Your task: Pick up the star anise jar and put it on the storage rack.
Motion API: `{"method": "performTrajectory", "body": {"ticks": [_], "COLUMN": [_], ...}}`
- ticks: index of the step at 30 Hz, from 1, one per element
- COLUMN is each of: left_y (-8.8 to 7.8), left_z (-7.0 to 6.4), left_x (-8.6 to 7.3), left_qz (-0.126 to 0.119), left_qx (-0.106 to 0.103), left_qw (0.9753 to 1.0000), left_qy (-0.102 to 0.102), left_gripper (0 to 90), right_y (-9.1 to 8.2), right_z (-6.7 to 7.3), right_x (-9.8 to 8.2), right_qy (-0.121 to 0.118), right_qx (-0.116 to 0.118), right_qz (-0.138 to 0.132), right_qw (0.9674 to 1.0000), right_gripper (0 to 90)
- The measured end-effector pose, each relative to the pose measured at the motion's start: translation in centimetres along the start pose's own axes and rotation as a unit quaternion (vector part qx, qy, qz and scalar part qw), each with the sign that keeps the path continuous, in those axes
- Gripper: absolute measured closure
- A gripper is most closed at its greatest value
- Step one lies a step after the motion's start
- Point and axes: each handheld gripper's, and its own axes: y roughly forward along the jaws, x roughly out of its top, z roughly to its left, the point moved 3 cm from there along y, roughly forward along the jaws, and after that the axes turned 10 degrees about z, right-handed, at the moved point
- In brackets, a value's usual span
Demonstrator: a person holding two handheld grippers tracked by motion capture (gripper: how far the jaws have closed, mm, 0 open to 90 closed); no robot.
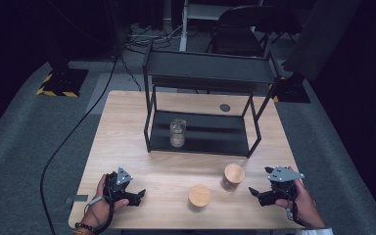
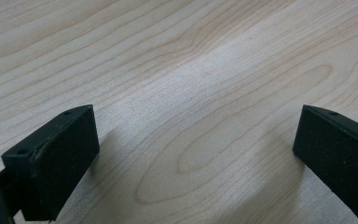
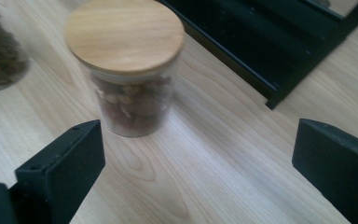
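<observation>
So both grippers are parked low near the front edge of the table (image 1: 127, 105), jaws spread wide and holding nothing. My guess is they sit there because the jars are lined up in front of the shelf, ready to be picked up one at a time.

The right gripper (image 1: 255, 193) is at about 4 o'clock from the table's middle, and the nearer jar (image 1: 234, 176) (wooden lid, brownish nuts or something inside) stands just to its 10 o'clock. In the right gripper view that same jar (image 3: 128, 65) sits ahead and left of the open jaws, not between them yet, so I'd say it's the one being lined up for a grab.

The left gripper (image 1: 139, 194) is at 8 o'clock with bare wood between its pads (image 2: 56, 163).

Count:
- two wooden-lidded jars on the tabletop, the second jar (image 1: 199, 196) at 6 o'clock, apart from the first
- one clear glass jar (image 1: 177, 132) with no wooden lid, already standing on the lower tier of the black shelf rack (image 1: 210, 68)
- one rack, two tiers
- two grippers

The rack's lower tier has plenty of room beside the glass one, probably left for the other two.
</observation>
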Motion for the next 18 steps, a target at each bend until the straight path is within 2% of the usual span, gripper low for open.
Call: {"method": "performTrajectory", "body": {"ticks": [9,18], "left_y": [0.0,0.0], "left_z": [0.0,0.0], "left_x": [0.0,0.0], "left_qz": [0.0,0.0], "left_qx": [0.0,0.0], "left_qw": [1.0,1.0], "left_qy": [0.0,0.0], "left_gripper": [0.0,0.0], "right_y": [-0.4,-0.4], "right_z": [1.4,2.5], "right_x": [1.0,1.5], "right_qy": [-0.013,-0.026], "right_qx": [0.022,0.035], "right_qz": [-0.021,-0.023], "right_qw": [0.9995,0.9988], "right_gripper": [2.2,2.2]}}
